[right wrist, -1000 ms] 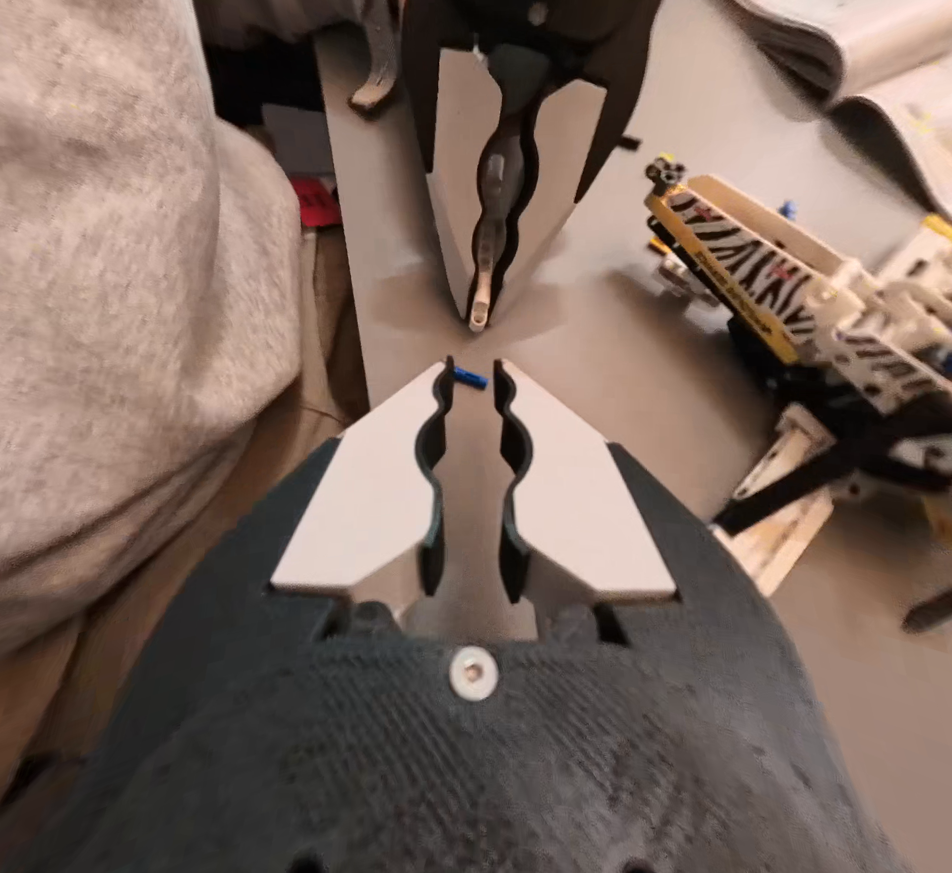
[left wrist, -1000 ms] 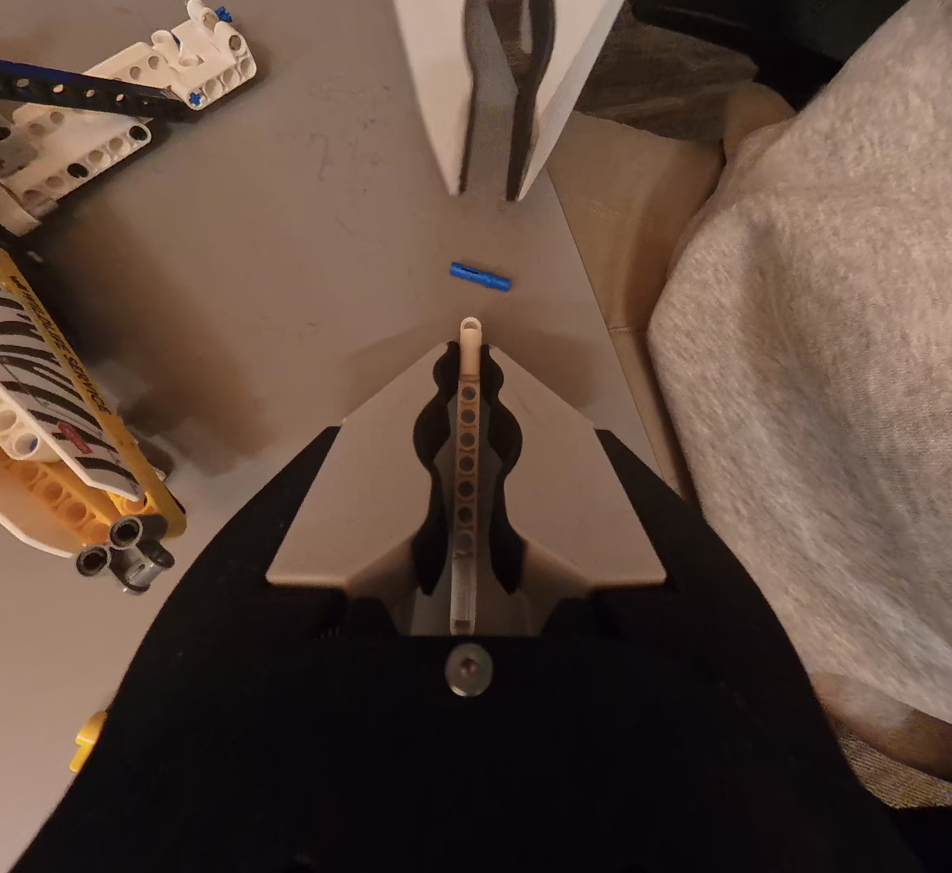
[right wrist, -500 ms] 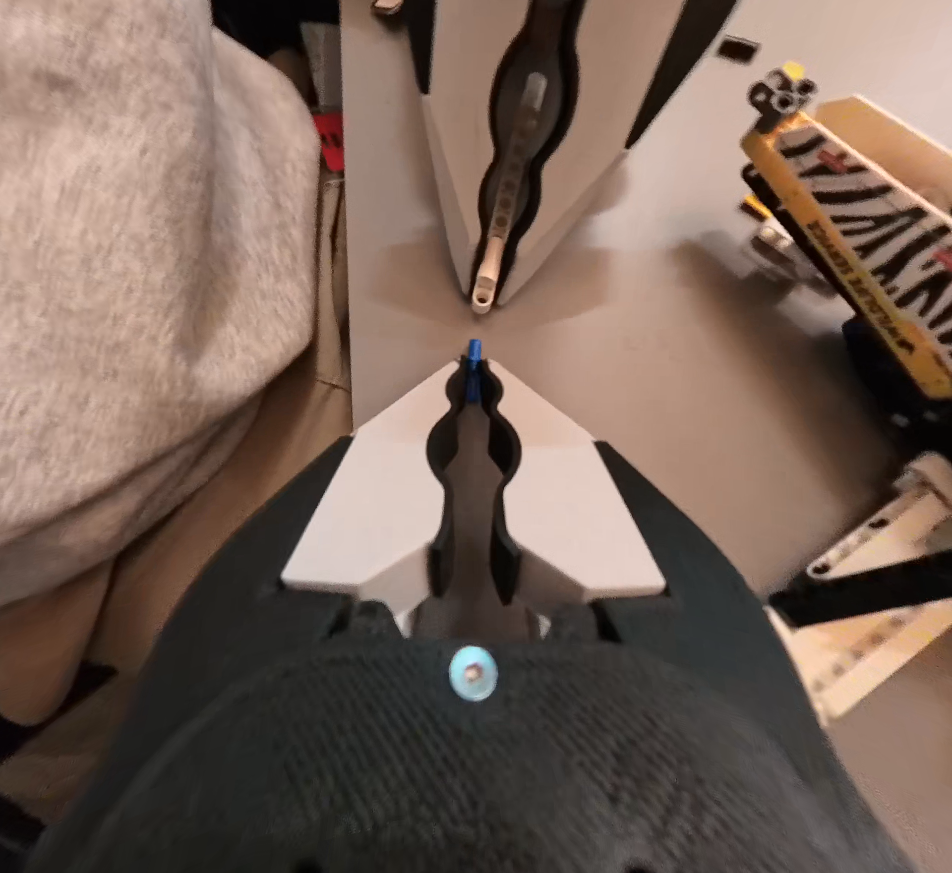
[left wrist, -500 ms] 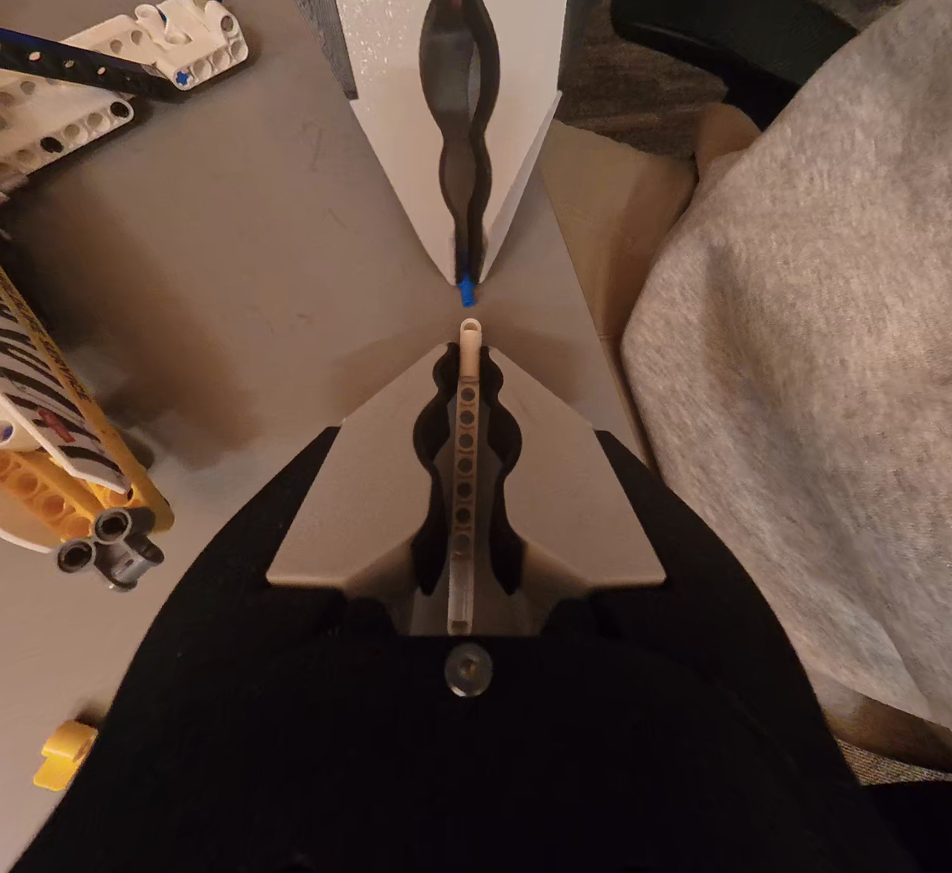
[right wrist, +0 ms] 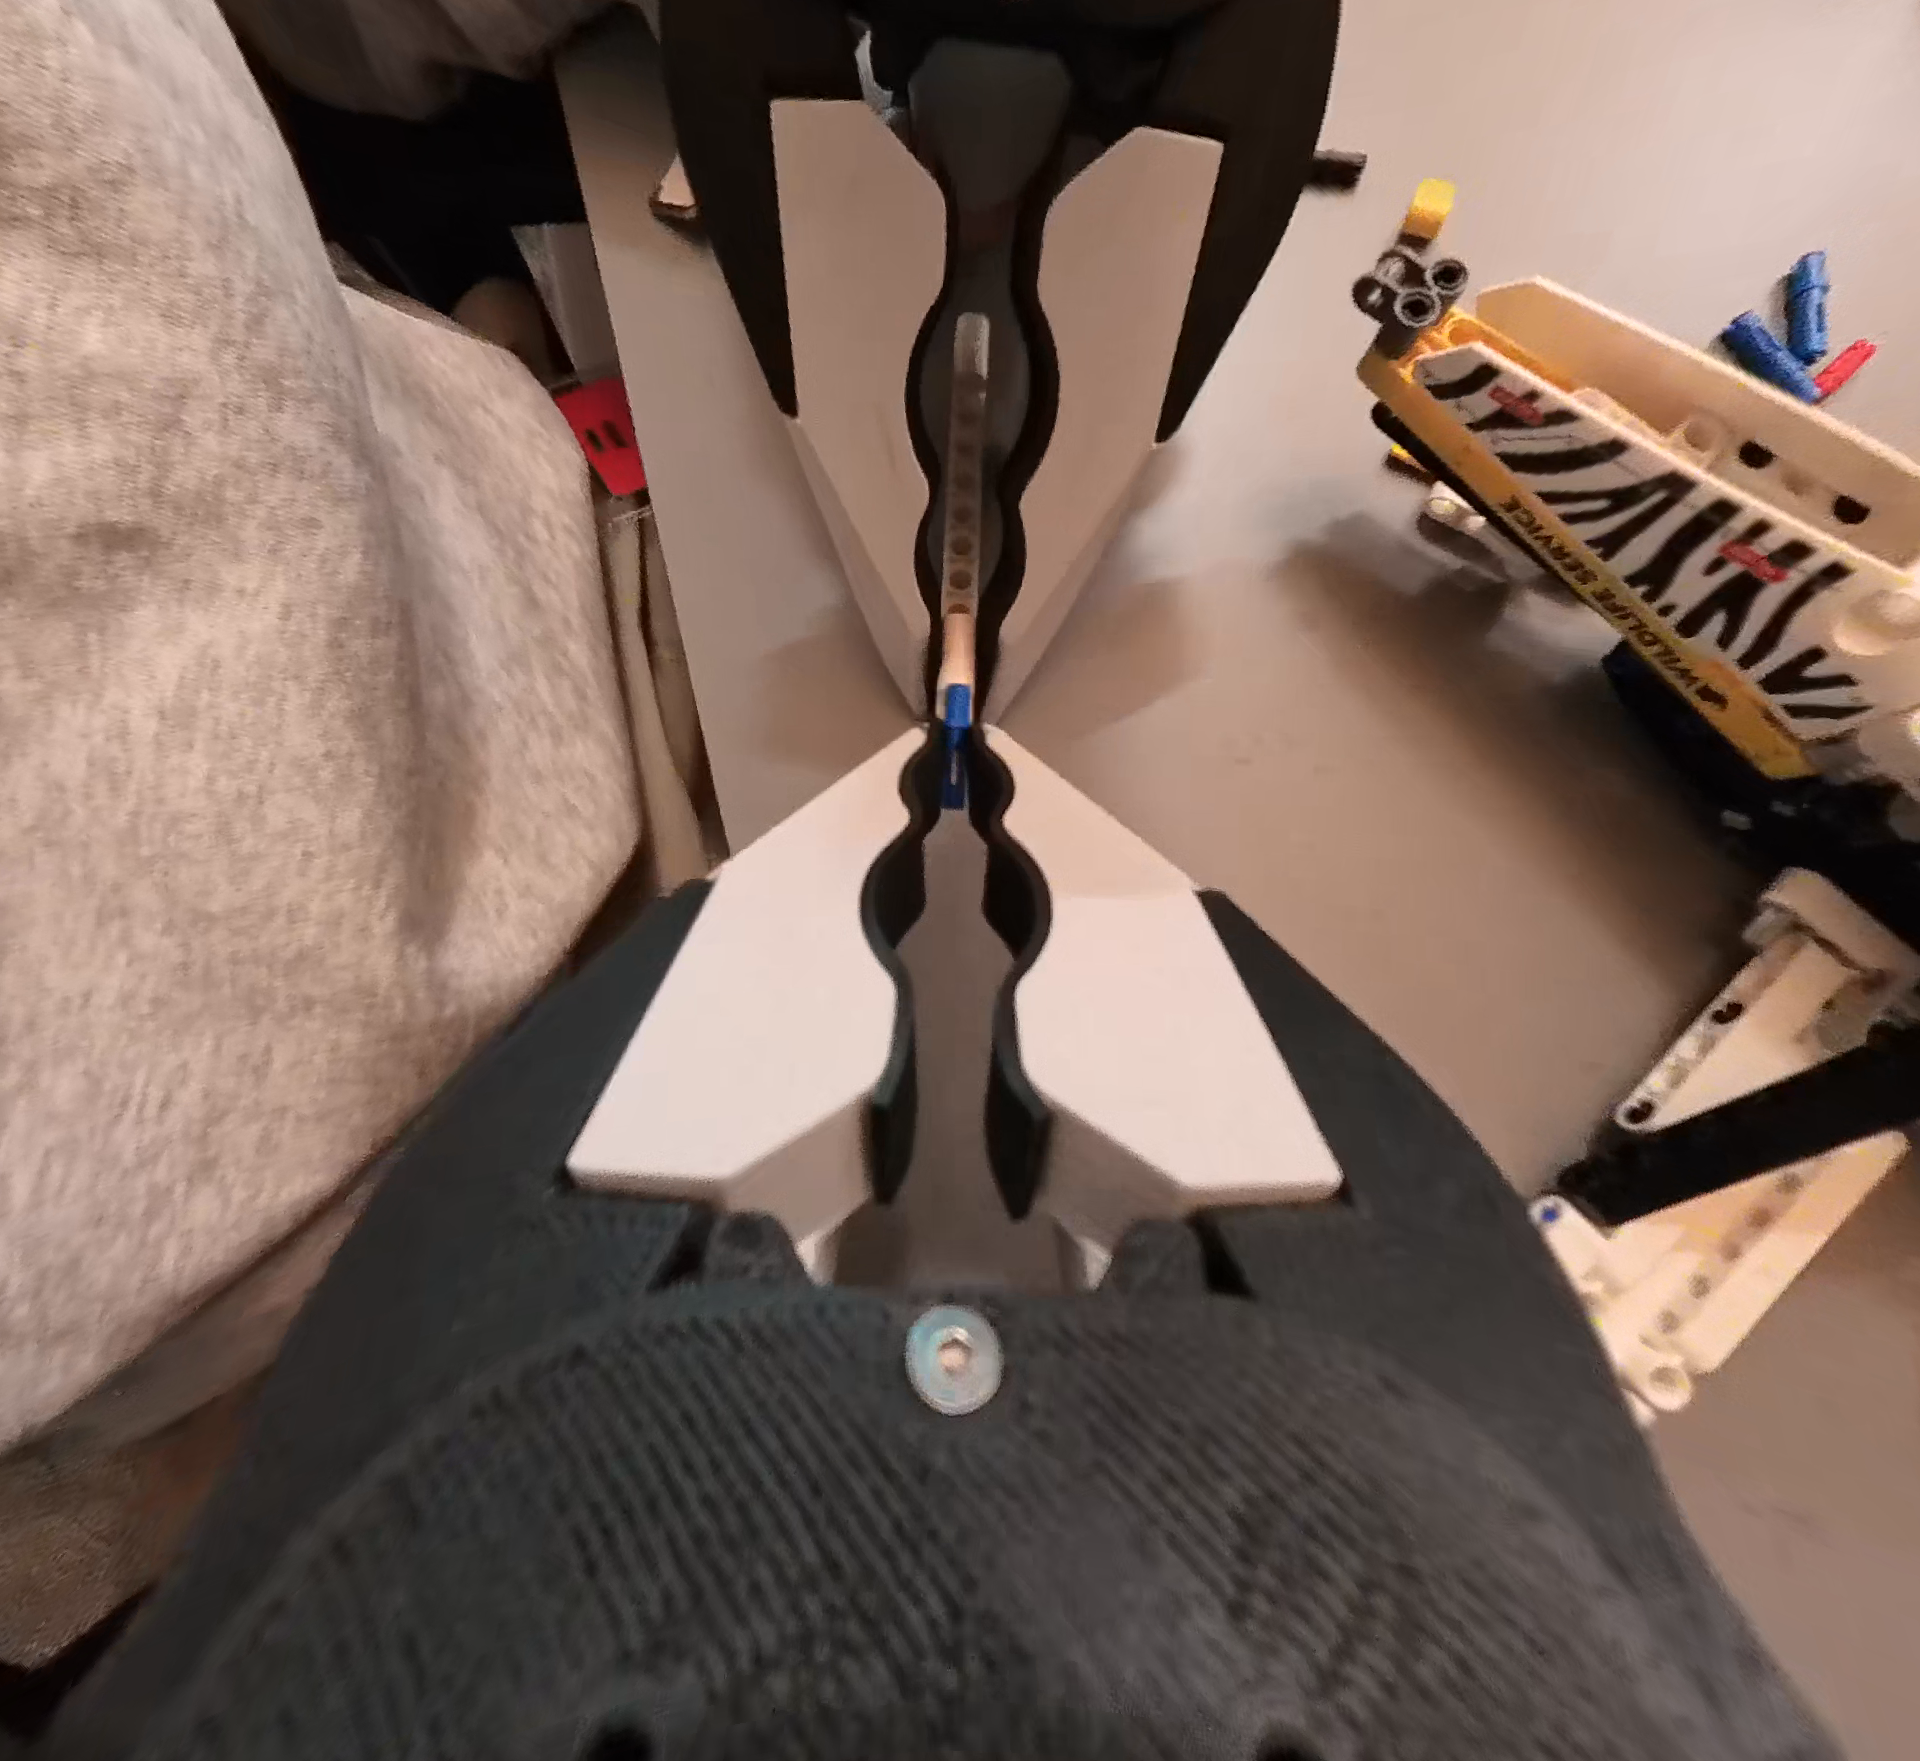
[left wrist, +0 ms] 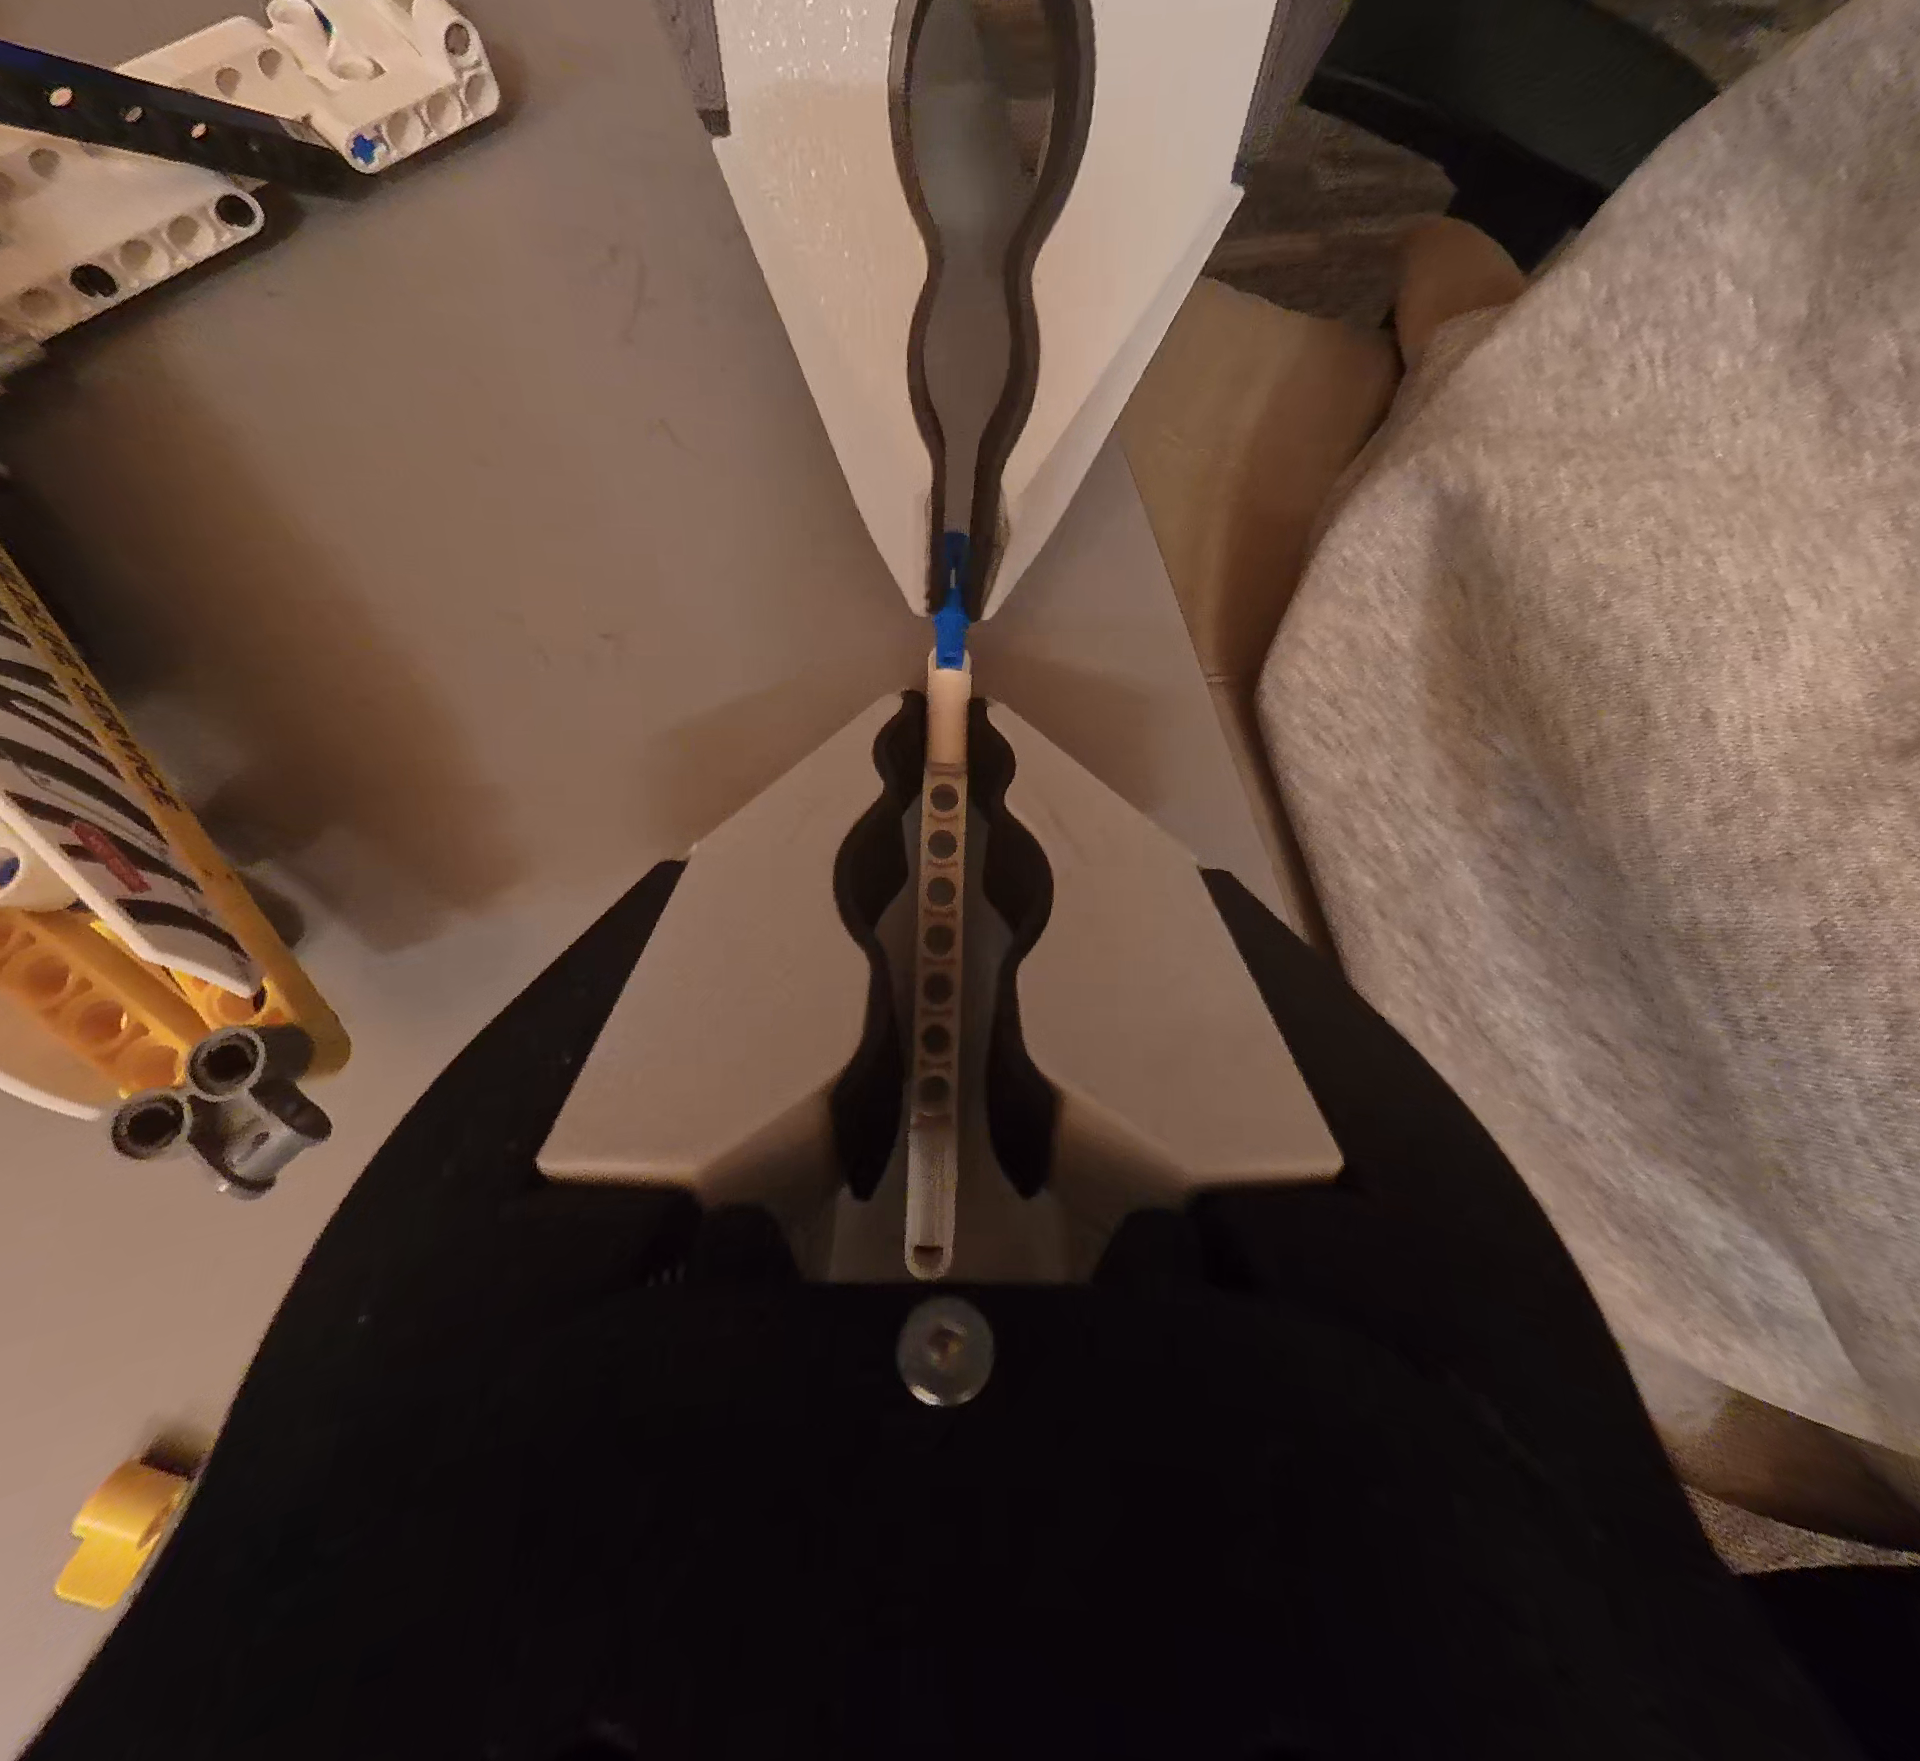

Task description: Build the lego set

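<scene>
My left gripper is shut on a long white holed beam that runs along its fingers, end sticking out past the tips. My right gripper is shut on a small blue pin. The two grippers face each other tip to tip above the grey table. The blue pin meets the end of the beam; in the right wrist view the beam shows in the opposite gripper. Whether the pin is seated in the end hole I cannot tell.
A half-built model with zebra-striped panels and yellow beams lies on the table; it shows at the left in the left wrist view. White and black beams, loose blue pins, a yellow piece. A person's grey sleeve lies alongside. Both grippers' tips are close together, under 4 cm apart. The yellow piece is about equally far from each gripper, around 15 cm.
A second ago the blue pin lay on the table and my right gripper was open. It has shut on the pin, lifted it and brought it against the end of the beam.
</scene>
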Demonstrator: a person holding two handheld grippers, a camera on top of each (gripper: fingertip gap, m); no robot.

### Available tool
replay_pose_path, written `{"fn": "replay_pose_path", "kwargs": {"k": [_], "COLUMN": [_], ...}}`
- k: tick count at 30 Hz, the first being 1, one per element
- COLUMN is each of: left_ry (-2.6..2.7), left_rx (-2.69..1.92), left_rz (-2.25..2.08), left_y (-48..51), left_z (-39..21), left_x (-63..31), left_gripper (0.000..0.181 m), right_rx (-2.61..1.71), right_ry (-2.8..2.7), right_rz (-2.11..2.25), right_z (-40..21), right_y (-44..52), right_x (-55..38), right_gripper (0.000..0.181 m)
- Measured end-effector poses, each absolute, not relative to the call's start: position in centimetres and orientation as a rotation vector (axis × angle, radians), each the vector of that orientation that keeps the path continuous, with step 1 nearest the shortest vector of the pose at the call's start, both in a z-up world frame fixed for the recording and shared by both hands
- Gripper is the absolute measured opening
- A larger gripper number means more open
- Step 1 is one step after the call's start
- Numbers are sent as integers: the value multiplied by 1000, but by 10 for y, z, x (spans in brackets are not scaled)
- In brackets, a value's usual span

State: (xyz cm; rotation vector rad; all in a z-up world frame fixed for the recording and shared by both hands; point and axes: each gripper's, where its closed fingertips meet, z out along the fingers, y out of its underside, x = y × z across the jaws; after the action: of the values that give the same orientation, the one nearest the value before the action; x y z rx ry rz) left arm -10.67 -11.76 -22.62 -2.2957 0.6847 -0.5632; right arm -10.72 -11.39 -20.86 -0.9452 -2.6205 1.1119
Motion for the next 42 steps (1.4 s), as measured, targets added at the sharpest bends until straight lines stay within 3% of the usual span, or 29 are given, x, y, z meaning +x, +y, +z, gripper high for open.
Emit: {"fn": "replay_pose_path", "kwargs": {"k": [17, 28, 31, 36, 42], "left_ry": [677, 637, 682, 668, 660], "left_rx": [-2292, -2303, -2294, -2298, -2298], "left_rz": [-530, -605, -585, -567, -542], "left_y": [-115, -116, -113, -112, -111], "left_z": [-226, -226, -226, -227, -227], "left_x": [-104, -104, -96, -98, -100], "left_gripper": [7, 7, 6, 8, 8], "right_rx": [-955, -702, -631, -672, -1085], "right_ry": [-2711, -2644, -2611, -2600, -2316], "right_rz": [1010, 796, 996, 809, 1051], "right_z": [-213, -205, -188, -197, -183], "right_y": [-114, -116, -140, -118, -53], "right_x": [-107, -116, -114, -116, -113], "right_gripper": [2, 1, 0, 0, 0]}}
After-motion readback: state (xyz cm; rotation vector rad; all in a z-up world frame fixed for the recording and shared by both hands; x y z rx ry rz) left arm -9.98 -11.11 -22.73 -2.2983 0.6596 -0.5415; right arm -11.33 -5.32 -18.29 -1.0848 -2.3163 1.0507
